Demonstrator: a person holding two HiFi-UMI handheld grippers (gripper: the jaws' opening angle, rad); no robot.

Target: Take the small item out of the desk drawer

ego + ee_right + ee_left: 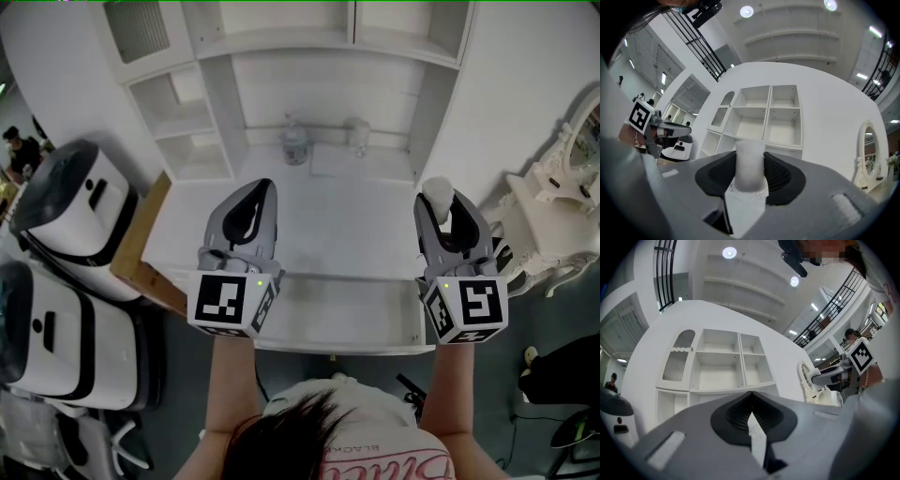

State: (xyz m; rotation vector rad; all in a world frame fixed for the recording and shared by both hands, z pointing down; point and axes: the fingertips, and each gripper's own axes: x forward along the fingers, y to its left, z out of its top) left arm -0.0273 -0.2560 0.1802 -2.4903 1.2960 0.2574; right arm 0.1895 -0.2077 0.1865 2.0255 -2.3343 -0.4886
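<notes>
Right gripper (448,202) clamped on item (749,164): small white frosted cylinder, upright between the pads, right of centre in head view, above open drawer (337,349). Left gripper (261,187) closed, empty. Item looks light, maybe squashy or slick, so grip mid-body, gently. Count: one item, one drawer, two grippers

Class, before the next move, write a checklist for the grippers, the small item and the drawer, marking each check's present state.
1. right gripper clamps the small white item: ok.
2. Item is out of the drawer, over the desk top: ok.
3. left gripper empty, jaws together: ok.
4. Drawer shut: not ok, it stands open.
5. Drawer holds nothing else: cannot tell, grippers cover part.
</notes>
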